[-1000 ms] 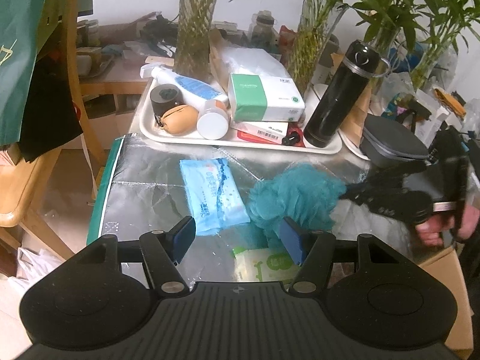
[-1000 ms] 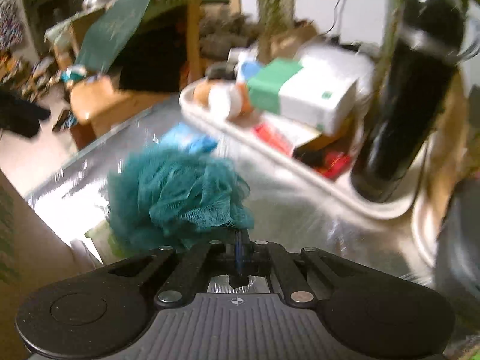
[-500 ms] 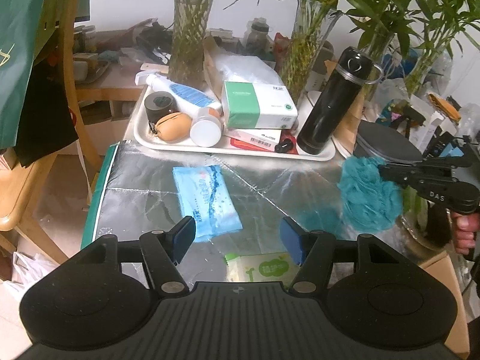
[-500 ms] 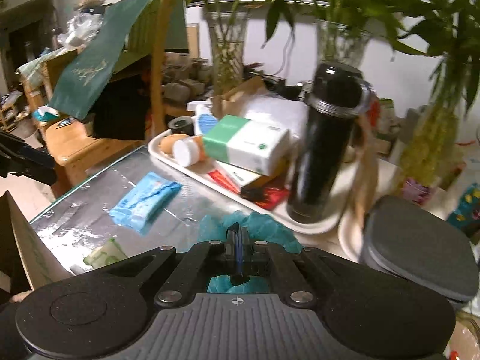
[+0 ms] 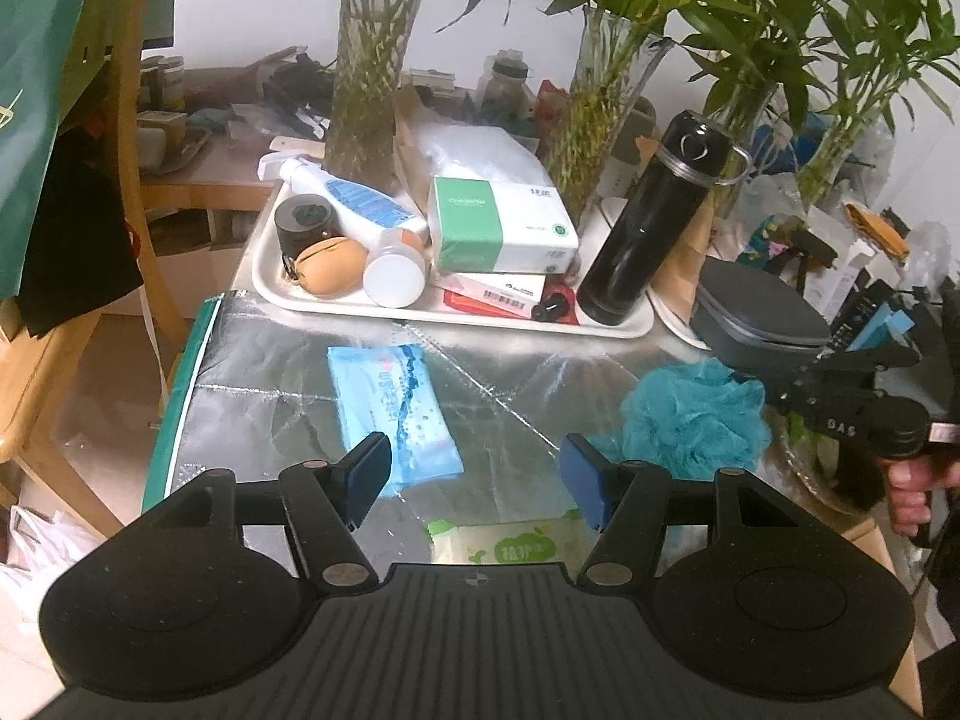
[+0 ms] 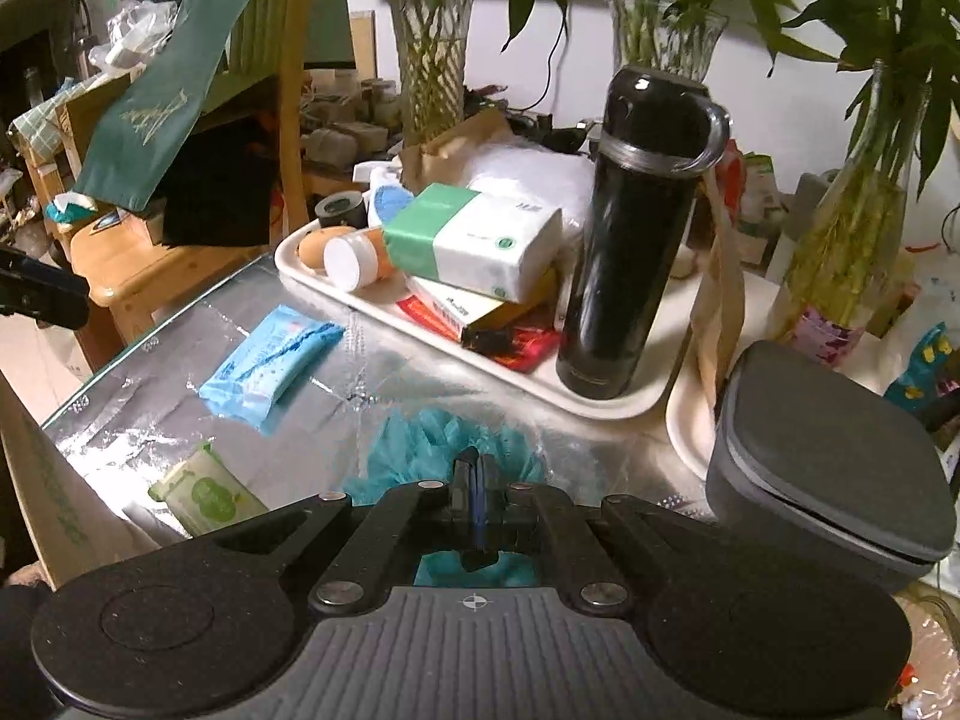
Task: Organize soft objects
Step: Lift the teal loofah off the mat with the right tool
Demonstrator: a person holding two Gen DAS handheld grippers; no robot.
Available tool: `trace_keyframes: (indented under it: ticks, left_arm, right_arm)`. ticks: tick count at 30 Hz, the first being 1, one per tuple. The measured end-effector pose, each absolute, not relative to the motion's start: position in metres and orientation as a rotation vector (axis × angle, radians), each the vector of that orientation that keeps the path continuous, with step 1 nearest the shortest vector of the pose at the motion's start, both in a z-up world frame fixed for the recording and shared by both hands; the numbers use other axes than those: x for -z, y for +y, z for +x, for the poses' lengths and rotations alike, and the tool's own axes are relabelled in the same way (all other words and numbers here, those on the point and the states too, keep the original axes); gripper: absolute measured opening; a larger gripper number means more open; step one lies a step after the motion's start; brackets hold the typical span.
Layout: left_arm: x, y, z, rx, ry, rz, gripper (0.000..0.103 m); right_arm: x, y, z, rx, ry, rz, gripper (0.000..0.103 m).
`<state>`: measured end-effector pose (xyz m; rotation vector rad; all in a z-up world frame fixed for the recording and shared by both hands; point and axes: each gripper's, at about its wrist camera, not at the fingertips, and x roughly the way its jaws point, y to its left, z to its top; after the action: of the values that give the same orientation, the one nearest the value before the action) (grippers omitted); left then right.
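A teal mesh bath sponge (image 5: 696, 414) rests at the right side of the silver-foil table; it also shows in the right wrist view (image 6: 444, 444). My right gripper (image 6: 474, 480) is shut on the sponge. My left gripper (image 5: 474, 480) is open and empty above the table's near edge. A blue wet-wipe pack (image 5: 393, 408) lies flat just ahead of its left finger; it also shows in the right wrist view (image 6: 273, 363). A green-and-white tissue pack (image 5: 510, 543) lies under the left gripper and shows too in the right wrist view (image 6: 204, 492).
A white tray (image 5: 336, 306) at the back holds a black flask (image 5: 648, 222), a green tissue box (image 5: 498, 228), a spray bottle and small jars. A grey case (image 5: 762, 318) lies right. Glass vases with bamboo stand behind. A cardboard box (image 6: 42, 504) stands at the near edge.
My right gripper carried the teal sponge from the table's middle to the right, then lowered it onto the right side of the foil. My left gripper stayed open, barely moving.
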<state>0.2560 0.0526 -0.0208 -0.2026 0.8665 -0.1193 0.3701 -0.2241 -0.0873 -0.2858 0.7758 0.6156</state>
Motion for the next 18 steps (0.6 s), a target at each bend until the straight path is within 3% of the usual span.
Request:
trace_keyframes:
  ticks: [4, 7, 8, 9, 11, 12, 18]
  left_arm:
    - [0.020, 0.052, 0.255, 0.121, 0.862, -0.185, 0.062]
    - [0.020, 0.054, 0.255, 0.119, 0.864, -0.196, 0.062]
    - [0.020, 0.055, 0.256, 0.121, 0.865, -0.202, 0.062]
    - [0.020, 0.055, 0.256, 0.124, 0.866, -0.207, 0.062]
    - [0.019, 0.055, 0.256, 0.130, 0.864, -0.210, 0.062]
    - [0.019, 0.054, 0.256, 0.131, 0.865, -0.208, 0.062]
    - [0.020, 0.050, 0.256, 0.144, 0.871, -0.201, 0.062]
  right_arm:
    - [0.088, -0.223, 0.368, -0.634, 0.789, -0.303, 0.004]
    - [0.083, -0.228, 0.370, -0.611, 0.769, -0.293, 0.019]
    - [0.080, -0.231, 0.370, -0.610, 0.755, -0.274, 0.033]
    - [0.078, -0.234, 0.370, -0.611, 0.743, -0.249, 0.057]
    - [0.075, -0.238, 0.371, -0.633, 0.733, -0.206, 0.087]
    - [0.075, -0.238, 0.372, -0.657, 0.740, -0.192, 0.092]
    - [0.095, -0.226, 0.375, -0.716, 0.852, -0.252, 0.093]
